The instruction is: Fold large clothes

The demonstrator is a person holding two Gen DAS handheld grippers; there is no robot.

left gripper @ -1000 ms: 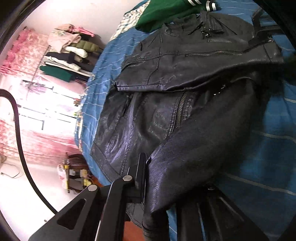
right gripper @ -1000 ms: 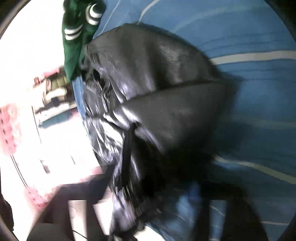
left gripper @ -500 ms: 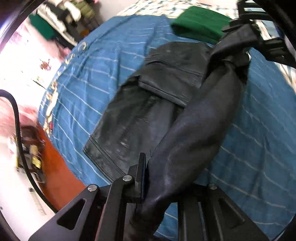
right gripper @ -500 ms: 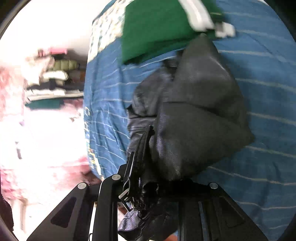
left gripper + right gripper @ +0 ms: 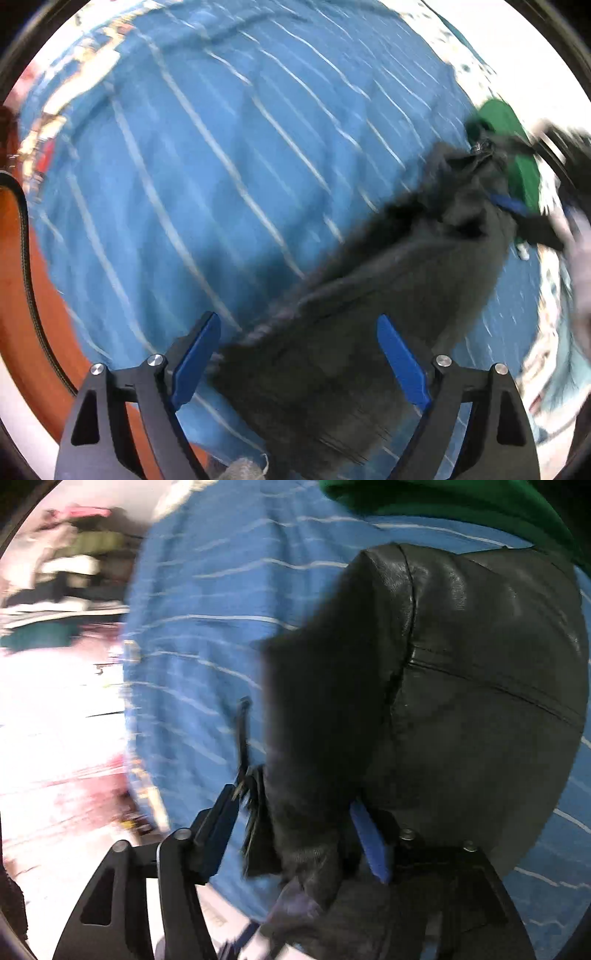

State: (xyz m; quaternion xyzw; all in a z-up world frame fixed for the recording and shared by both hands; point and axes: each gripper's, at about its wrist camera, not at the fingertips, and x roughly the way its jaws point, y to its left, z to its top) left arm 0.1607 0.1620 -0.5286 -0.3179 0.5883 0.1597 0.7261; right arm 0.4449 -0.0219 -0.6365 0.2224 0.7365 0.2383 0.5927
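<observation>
A black leather jacket hangs bunched and blurred over the blue striped bedspread. My left gripper is wide open; the jacket passes loosely between its blue pads without being pinched. My right gripper is partly open, with the jacket and its zipper edge bunched between the fingers. The right gripper also shows in the left wrist view at the jacket's far end.
A green garment lies on the bed beyond the jacket; it also shows in the right wrist view. A clothes rack stands at the far left. The orange-brown floor lies beside the bed's edge.
My left gripper has opened and let go of the jacket. My right gripper has loosened too. Both views have swung fast; the jacket has been lifted and carried across the bed.
</observation>
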